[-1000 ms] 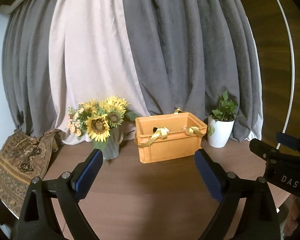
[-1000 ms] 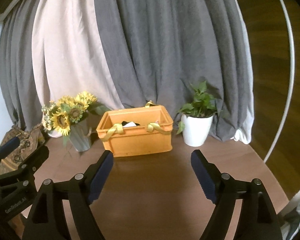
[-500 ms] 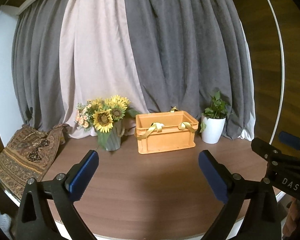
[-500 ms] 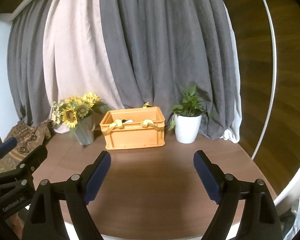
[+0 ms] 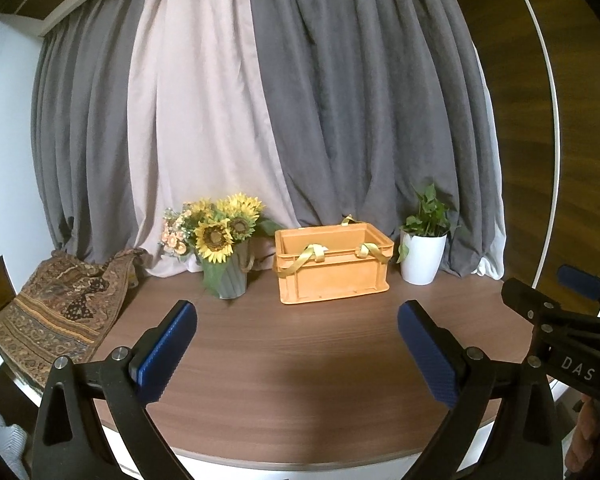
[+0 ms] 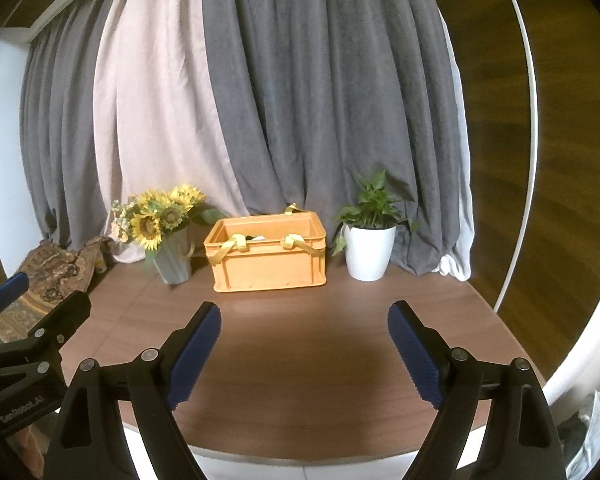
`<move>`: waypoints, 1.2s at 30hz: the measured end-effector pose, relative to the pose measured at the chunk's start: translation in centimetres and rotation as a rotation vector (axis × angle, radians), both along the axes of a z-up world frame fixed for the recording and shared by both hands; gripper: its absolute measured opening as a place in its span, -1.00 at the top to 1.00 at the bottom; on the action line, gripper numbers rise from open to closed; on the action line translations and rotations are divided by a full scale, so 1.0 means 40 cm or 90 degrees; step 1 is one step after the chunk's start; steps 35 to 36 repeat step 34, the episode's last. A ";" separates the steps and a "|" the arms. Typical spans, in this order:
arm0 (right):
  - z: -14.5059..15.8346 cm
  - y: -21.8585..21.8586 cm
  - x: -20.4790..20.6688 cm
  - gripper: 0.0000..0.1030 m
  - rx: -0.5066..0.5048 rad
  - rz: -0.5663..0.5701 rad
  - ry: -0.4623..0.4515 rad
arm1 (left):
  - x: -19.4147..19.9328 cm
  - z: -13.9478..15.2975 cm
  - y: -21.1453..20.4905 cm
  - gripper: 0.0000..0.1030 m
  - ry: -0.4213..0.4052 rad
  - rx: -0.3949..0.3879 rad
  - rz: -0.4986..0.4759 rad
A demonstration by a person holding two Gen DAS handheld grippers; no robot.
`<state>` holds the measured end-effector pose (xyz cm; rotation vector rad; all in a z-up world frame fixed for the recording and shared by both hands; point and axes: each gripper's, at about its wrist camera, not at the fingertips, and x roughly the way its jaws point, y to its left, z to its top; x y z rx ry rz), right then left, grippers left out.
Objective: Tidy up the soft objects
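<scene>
The table (image 5: 300,368) carries an orange crate (image 5: 332,266) at its far edge against the curtain (image 5: 340,100), well ahead of both tools. Yellow straps (image 6: 236,245) drape over the crate's front rim, and something pale lies inside, too small to identify. A sunflower vase (image 5: 224,250) stands just left of the crate, a potted plant (image 6: 370,236) just right. The left gripper (image 5: 298,346) hangs over the near table, spread wide, holding nothing. The right gripper (image 6: 304,344) is likewise spread wide and empty.
</scene>
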<state>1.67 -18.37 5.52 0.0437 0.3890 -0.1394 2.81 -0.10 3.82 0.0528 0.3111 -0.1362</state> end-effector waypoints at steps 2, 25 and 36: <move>0.001 0.003 -0.005 -0.68 -0.002 0.002 -0.002 | -0.006 0.001 0.001 -0.99 -0.002 0.000 0.003; 0.001 0.011 -0.020 -0.68 -0.005 0.003 -0.004 | -0.031 0.004 0.010 -0.99 -0.004 -0.006 0.010; 0.001 0.009 -0.019 -0.68 -0.006 0.003 -0.005 | -0.036 0.005 0.017 -0.99 -0.001 -0.007 0.016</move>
